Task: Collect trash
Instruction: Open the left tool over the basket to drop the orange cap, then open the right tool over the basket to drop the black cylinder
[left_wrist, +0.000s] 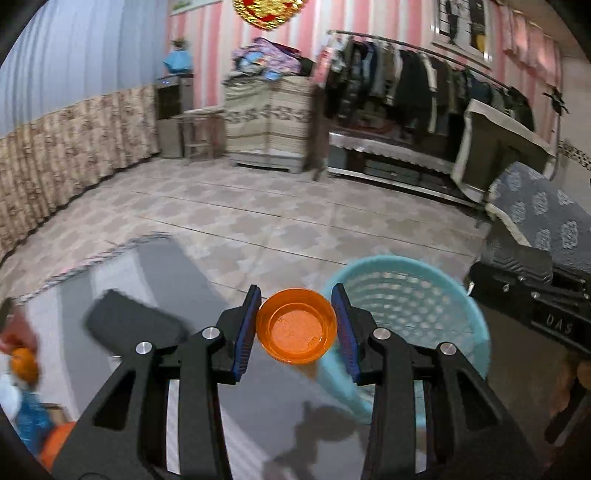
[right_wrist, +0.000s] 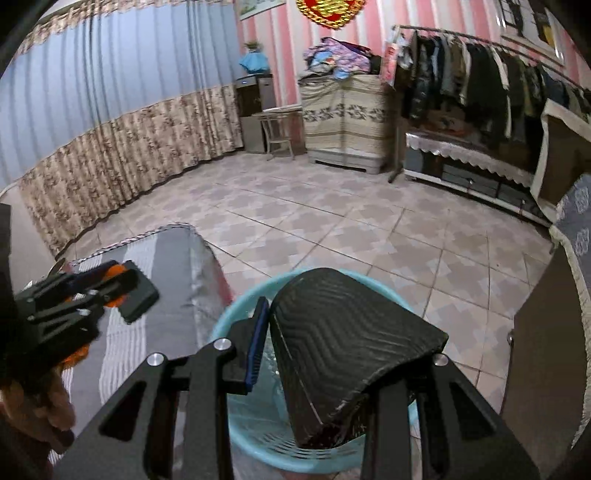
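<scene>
The left gripper (left_wrist: 296, 328) pinches a small translucent orange plastic cup (left_wrist: 296, 326) between its blue pads, with the light blue perforated plastic basket (left_wrist: 413, 306) just beside it on the right. The right gripper (right_wrist: 332, 347) clamps a black chevron-textured pad (right_wrist: 347, 347) directly above the same basket. Current step: transport to disposal. The next move probably requires centring each item over the basket rim, then releasing.

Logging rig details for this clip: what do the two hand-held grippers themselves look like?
Both match: the left hand-held gripper and right hand-held gripper have matte black angular linkage arms with cut-out slots, round silver pivot bolts, and ribbed blue finger pads. White lettering marks one body. No cables or sleeves visible.
</scene>
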